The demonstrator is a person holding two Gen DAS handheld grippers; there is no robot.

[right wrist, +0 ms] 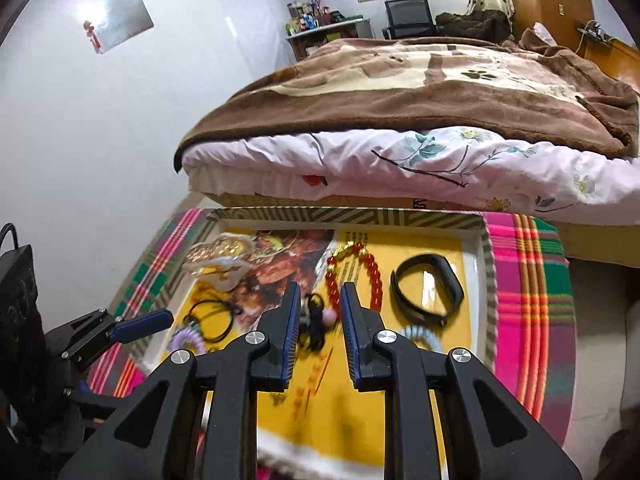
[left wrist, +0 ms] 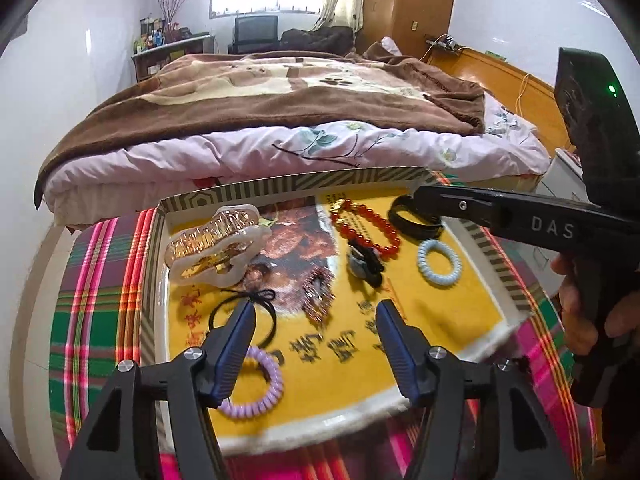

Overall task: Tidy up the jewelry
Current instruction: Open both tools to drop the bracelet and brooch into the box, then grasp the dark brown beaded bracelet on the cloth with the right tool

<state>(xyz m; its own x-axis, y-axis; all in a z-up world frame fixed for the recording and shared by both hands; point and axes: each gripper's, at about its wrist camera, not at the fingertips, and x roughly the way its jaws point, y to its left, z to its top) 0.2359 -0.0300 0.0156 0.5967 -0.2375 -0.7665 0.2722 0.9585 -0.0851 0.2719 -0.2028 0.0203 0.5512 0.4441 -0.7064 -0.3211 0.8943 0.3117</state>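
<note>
Left wrist view, your inventory: shallow box lid (left wrist: 160, 280) on plaid cloth (left wrist: 100, 280). Far left corner: clear hair claw (left wrist: 216, 246). Far edge: red bead bracelet (left wrist: 370, 224); far right corner: black band (left wrist: 416, 226). Right edge: blue coil tie (left wrist: 438, 262). Middle: beaded black tie (left wrist: 362, 264). Near left corner: purple coil tie (left wrist: 260, 384), thin black elastic (left wrist: 244, 308). Your left gripper (left wrist: 316, 312) has its jaws apart, empty. Your right gripper (right wrist: 320, 300) has its jaws slightly apart, clamping nothing, above the beaded black tie.
</note>
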